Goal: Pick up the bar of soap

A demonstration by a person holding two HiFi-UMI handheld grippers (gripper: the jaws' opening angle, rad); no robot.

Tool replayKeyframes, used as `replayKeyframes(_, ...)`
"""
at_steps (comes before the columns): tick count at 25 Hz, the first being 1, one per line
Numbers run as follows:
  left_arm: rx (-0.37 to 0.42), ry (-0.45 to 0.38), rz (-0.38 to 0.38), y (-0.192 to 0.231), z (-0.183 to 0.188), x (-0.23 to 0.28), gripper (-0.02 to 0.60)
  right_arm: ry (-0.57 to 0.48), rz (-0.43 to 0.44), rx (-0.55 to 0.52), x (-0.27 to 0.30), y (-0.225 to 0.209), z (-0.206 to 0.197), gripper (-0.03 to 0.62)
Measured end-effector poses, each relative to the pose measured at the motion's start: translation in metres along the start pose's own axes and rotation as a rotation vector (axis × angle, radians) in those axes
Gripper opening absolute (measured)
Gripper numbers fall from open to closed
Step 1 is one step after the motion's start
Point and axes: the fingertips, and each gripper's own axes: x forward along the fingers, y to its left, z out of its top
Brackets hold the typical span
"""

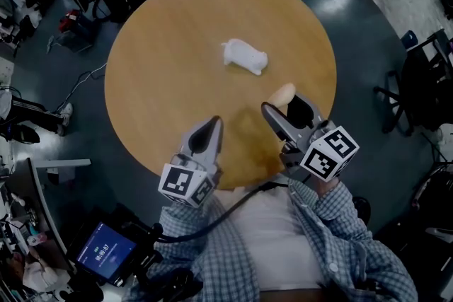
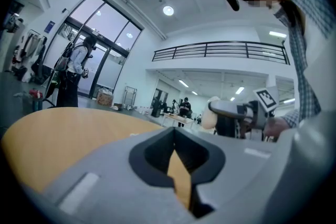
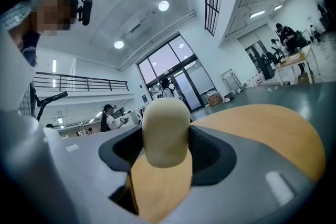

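My right gripper sits in the lower right of the head view, over the near edge of the round wooden table. Its jaws stand wide and are clamped on the bar of soap. In the right gripper view the cream bar stands upright in the middle of the frame, and the dark pads press on it from either side. Its rounded lower end shows against the tabletop, and I see no contact with the wood.

My left gripper is lower centre in the head view, just left of the right one and apart from it. In the left gripper view its jaws meet at the tip with nothing between them; only a sliver of table shows through the gap behind. At the right of that same view I can see the right gripper with the soap at its front.

A white lumpy thing lies near the table's centre, well apart from both grippers; I cannot tell what it is
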Motion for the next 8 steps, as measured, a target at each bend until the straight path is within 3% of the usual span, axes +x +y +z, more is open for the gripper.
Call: replayKeyframes(8,-0.019,0.007,0.01,0.0062,-0.002,-0.0003,-0.002,0.014,0.005,-0.006,0.0055,0.0026,-0.0025,0.273)
